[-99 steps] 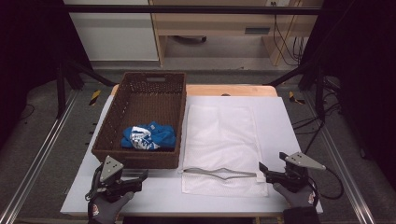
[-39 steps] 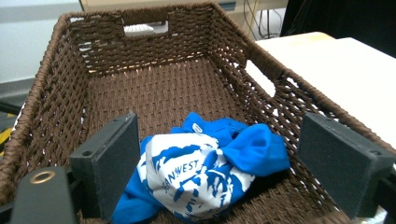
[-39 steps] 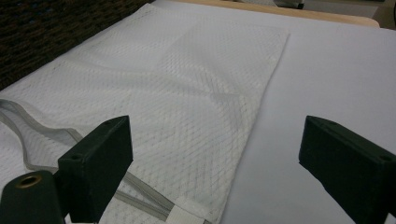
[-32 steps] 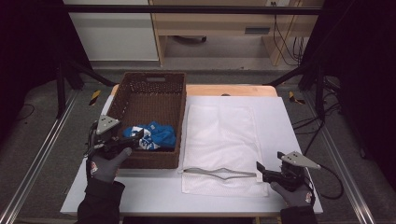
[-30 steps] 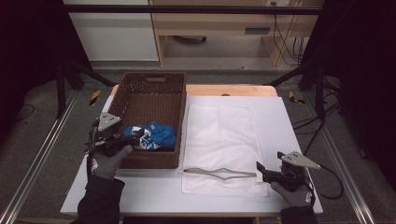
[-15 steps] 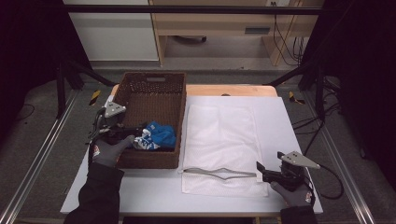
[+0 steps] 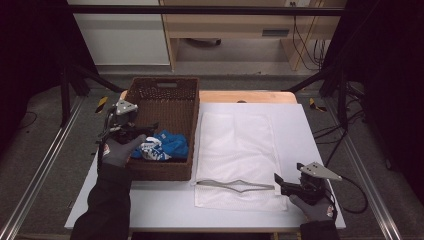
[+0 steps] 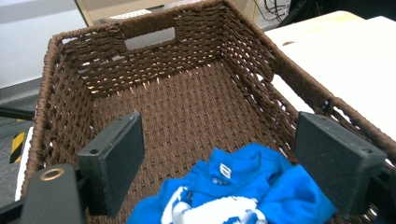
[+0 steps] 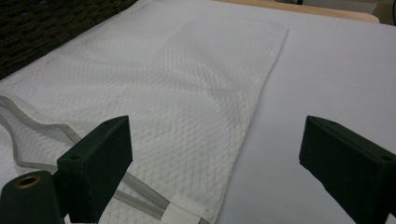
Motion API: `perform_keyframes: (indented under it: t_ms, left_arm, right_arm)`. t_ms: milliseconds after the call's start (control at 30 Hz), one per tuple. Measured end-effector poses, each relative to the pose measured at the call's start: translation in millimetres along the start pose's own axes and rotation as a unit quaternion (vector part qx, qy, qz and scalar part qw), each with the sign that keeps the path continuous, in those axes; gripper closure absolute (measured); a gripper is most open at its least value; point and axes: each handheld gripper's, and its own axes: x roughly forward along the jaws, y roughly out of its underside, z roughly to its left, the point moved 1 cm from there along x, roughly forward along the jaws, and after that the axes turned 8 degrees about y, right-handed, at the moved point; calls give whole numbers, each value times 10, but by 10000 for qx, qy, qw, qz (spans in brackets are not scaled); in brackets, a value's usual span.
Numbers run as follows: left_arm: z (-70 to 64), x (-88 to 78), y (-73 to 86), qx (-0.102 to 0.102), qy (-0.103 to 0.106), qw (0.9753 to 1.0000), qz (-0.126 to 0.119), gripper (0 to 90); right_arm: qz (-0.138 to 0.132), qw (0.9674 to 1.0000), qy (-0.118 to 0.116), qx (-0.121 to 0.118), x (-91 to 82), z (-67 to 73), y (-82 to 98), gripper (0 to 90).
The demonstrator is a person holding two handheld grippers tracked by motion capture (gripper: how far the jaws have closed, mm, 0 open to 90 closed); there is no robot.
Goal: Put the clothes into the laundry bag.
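The white table [image 7: 300,125] is smooth and flat, with a wide bare strip ahead of and to the right of the right gripper [image 7: 278,181]. On it, the white mesh bag [image 7: 237,150] lies flat, a long rectangle of fine diamond netting with a grey zipper band along its near end; its corner sits just below that gripper's left jaw, and its straight long edge runs away between the jaws. The right gripper rests low at the table's near edge, jaws spread wide with nothing between them.

The brown wicker basket [image 7: 175,90] is a deep rectangle of coarse, tight weave with a cut-out handle slot in its far wall. The left gripper [image 7: 145,127] hangs over its left rim, jaws wide apart and empty, pointing inward; the basket floor ahead of it is open up to the far wall. The blue garment [image 8: 243,186], soft crumpled cloth with white print, lies bunched on the basket floor just below and between those jaws, untouched.
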Motion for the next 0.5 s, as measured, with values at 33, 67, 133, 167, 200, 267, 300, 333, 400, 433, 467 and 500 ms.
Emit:
perform_keyframes:
  t_ms: [33, 67, 133, 167, 200, 267, 300, 333, 400, 433, 467, 500]
  left_arm:
    - [42, 21, -19, 9, -40, 10000, 7, 160]
    - [42, 21, -19, 9, -40, 10000, 7, 161]
    - [69, 43, -25, 16, -44, 10000, 10, 160]
    - [97, 68, -18, 32, -60, 10000, 69, 160]
    - [110, 93, -9, 41, -76, 9999, 93, 160]
    - [128, 127, 10, 112, -92, 9997, 206, 160]
    - [139, 166, 30, 134, -97, 9995, 271, 160]
    - [139, 166, 30, 134, -97, 9995, 271, 160]
    - [153, 215, 52, 209, -49, 9991, 375, 160]
    - [164, 252, 74, 226, -15, 9989, 411, 160]
    - [169, 263, 84, 226, -9, 9988, 434, 160]
    - [177, 286, 102, 234, 11, 9985, 490, 161]
  right_arm:
    - [7, 10000, 10, -13, 4, 1, 2, 97]
    - [7, 10000, 10, -13, 4, 1, 2, 97]
    - [12, 10000, 16, -19, 6, 1, 3, 97]
    - [20, 10000, 11, -14, 7, 2, 4, 97]
    - [23, 10000, 11, -18, 9, 2, 6, 96]
    - [33, 10000, 8, -21, 10, 2, 9, 96]
    - [39, 10000, 3, -15, 10, 0, 9, 96]
    - [39, 10000, 3, -15, 10, 0, 9, 96]
    - [53, 10000, 4, -34, 18, 2, 12, 95]
    - [54, 10000, 2, -44, 20, 5, 13, 94]
    - [63, 10000, 0, -44, 21, 8, 13, 93]
    - [80, 10000, 5, -42, 21, 9, 14, 92]
